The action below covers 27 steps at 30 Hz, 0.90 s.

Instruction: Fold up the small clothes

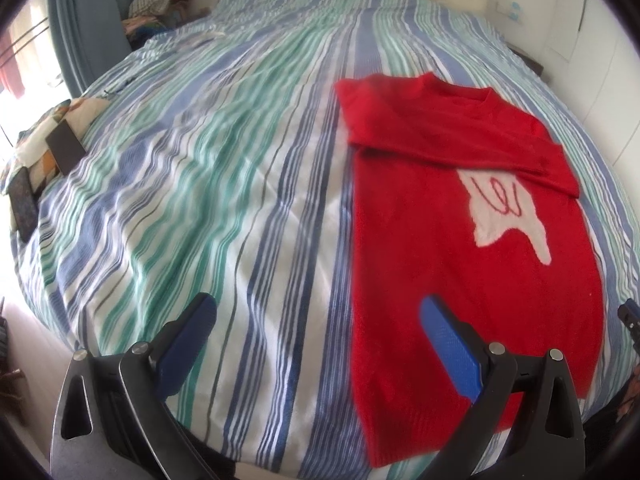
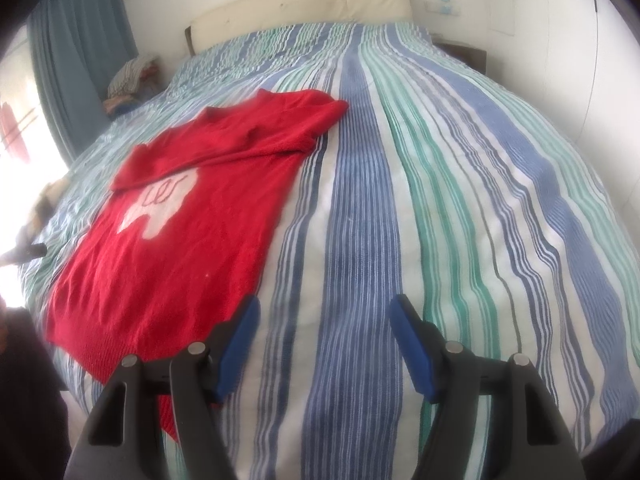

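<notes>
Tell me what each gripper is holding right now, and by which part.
Nothing is held. The left gripper and right gripper both stand open above the bed, with no cloth between the fingers; the red sweater lies flat, untouched.

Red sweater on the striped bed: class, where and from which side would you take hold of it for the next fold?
Probably grip the red sweater at its bottom hem corners, coming from the near bed edge. It lies flat, sleeves already folded across the chest, and the hem is closest to both open claws, left and right.
</notes>
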Each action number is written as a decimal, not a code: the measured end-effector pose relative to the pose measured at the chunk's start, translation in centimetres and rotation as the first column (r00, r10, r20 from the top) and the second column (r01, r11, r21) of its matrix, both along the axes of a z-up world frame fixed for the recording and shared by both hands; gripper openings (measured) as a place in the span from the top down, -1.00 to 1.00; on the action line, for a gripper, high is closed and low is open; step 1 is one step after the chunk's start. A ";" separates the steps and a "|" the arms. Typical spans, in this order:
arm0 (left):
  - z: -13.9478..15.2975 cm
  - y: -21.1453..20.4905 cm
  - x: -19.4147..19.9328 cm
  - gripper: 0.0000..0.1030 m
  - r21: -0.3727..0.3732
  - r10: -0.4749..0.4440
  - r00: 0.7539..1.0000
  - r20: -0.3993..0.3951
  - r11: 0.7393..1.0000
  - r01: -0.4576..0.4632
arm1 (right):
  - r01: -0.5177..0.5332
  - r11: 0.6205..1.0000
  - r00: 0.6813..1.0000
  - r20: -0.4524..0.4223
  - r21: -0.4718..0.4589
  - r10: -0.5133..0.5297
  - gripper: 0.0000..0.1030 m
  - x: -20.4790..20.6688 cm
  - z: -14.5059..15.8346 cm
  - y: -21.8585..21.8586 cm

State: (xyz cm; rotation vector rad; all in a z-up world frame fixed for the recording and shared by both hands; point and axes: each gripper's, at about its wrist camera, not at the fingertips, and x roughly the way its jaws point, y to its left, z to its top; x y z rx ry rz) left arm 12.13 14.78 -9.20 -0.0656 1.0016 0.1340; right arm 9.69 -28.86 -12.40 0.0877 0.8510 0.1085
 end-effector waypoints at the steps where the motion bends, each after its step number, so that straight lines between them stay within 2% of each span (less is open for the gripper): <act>1: -0.1 0.0 0.0 -0.98 0.001 0.002 1.000 -0.001 1.000 -0.002 | -0.005 1.000 1.000 -0.001 -0.005 0.005 -0.29 0.0 0.0 0.1; 4: -0.4 0.2 -0.2 -0.98 -0.017 0.004 1.000 -0.018 1.000 -0.004 | -0.018 1.000 1.000 -0.010 -0.016 0.018 -0.29 0.0 -0.2 0.5; 6: -1.1 0.6 -0.6 -0.98 -0.073 -0.002 0.999 -0.051 0.997 -0.002 | -0.022 1.000 0.999 -0.026 0.000 0.022 -0.29 0.0 -0.2 0.5; 10: -3.3 0.7 -1.9 -0.98 -0.227 -0.057 0.989 -0.137 0.974 0.024 | -0.044 0.989 0.992 -0.109 0.144 0.060 -0.29 -0.4 0.4 0.0; 14: -4.9 -0.6 -3.3 -0.96 -0.264 -0.112 0.976 -0.189 0.963 0.060 | -0.044 0.955 0.964 -0.239 0.293 0.118 -0.29 -1.5 -0.3 0.1; 17: -5.2 -1.7 -3.9 -0.89 -0.278 -0.143 0.969 -0.202 0.957 0.084 | -0.069 0.931 0.938 -0.294 0.359 0.182 -0.29 -2.5 -1.1 1.4; 19: -5.4 -2.2 -4.2 -0.56 -0.300 -0.167 0.961 -0.220 0.949 0.096 | -0.087 0.920 0.930 -0.300 0.382 0.213 -0.29 -2.7 -1.6 2.4; 21: -5.6 -2.8 -4.5 -0.47 -0.302 -0.183 0.953 -0.242 0.948 0.105 | -0.093 0.919 0.924 -0.311 0.383 0.222 -0.29 -2.6 -2.4 3.6; 23: -5.8 -3.3 -4.8 -0.25 -0.299 -0.201 0.946 -0.256 0.947 0.120 | -0.086 0.916 0.911 -0.341 0.393 0.232 -0.29 -2.1 -3.4 4.5; 24: -6.0 -3.5 -4.9 0.06 -0.307 -0.211 0.942 -0.262 0.943 0.126 | -0.078 0.912 0.903 -0.359 0.404 0.237 -0.27 -1.9 -4.0 4.8; 25: -6.2 -3.5 -4.9 0.65 -0.317 -0.217 0.939 -0.268 0.940 0.126 | -0.070 0.908 0.897 -0.372 0.413 0.238 -0.17 -1.6 -4.6 5.0; 26: -6.4 -3.6 -4.9 0.92 -0.326 -0.217 0.936 -0.278 0.938 0.120 | -0.061 0.908 0.896 -0.379 0.415 0.233 -0.06 -1.5 -5.0 5.1; 27: -6.4 -3.6 -4.9 0.91 -0.334 -0.216 0.936 -0.279 0.935 0.116 | -0.055 0.910 0.893 -0.387 0.411 0.229 0.43 -1.3 -5.3 5.2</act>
